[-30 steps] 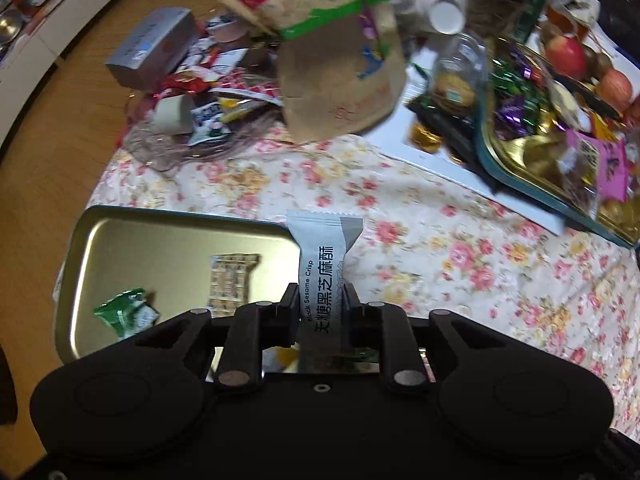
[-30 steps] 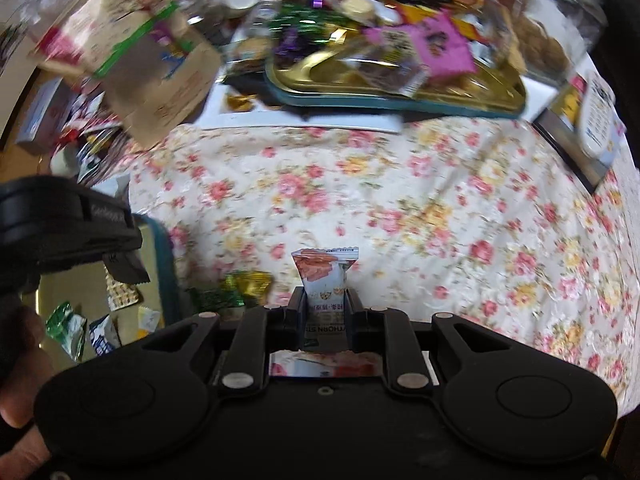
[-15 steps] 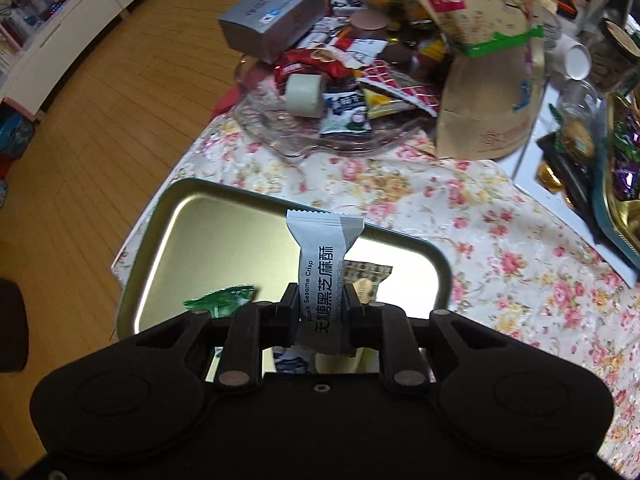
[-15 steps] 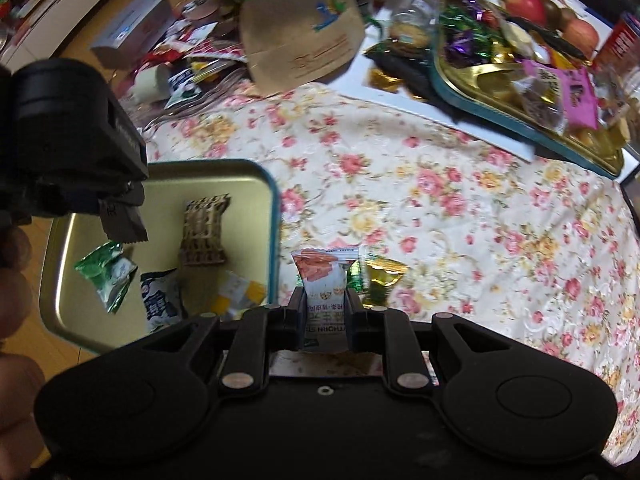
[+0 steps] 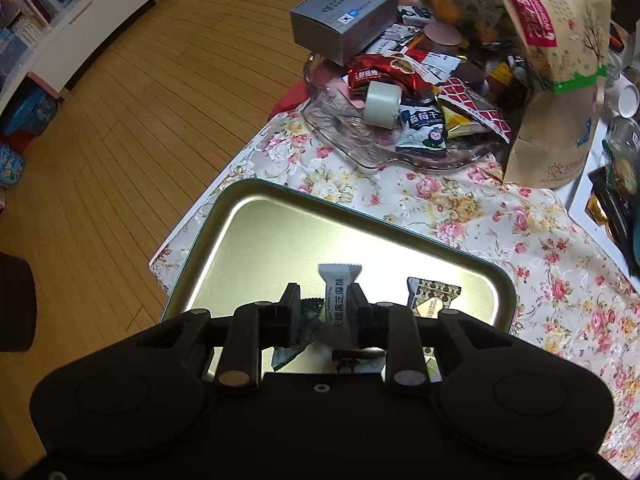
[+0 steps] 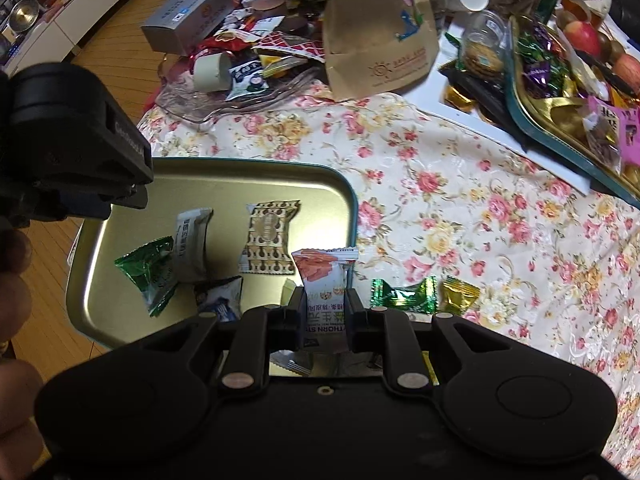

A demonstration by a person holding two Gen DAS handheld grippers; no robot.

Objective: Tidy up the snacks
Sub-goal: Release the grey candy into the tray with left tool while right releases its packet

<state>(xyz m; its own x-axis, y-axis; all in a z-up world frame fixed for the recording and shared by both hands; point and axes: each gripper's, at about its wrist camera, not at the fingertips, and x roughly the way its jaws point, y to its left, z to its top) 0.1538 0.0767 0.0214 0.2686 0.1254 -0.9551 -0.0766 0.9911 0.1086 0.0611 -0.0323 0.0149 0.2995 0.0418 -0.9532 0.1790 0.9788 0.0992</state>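
Left gripper (image 5: 323, 295) spread wide above the gold tray (image 5: 360, 216), gripping nothing; grey sesame packet (image 5: 340, 280) loose between the fingers and, from the right wrist, lying flat on the tray floor. Right gripper (image 6: 323, 300) clamped on the orange hawthorn packet (image 6: 322, 276), held upright over the tray's near right corner. Best to carry it inward past the rim before parting the jaws, lower close to the metal, and aim for bare floor so nothing slides out. Inside the tray: green packet (image 6: 150, 272) touching the grey one, brown patterned packet (image 6: 270, 240) just beside, blue-and-white packet (image 6: 222, 300) by the near edge. Outside on the floral cloth (image 6: 460, 200), near the rim: green candy (image 6: 404, 296) and gold candy (image 6: 458, 296), likely next. Farther off, glass dish (image 5: 360, 156) heaped with mixed wrappers and second tray (image 6: 560, 148) of foil sweets.
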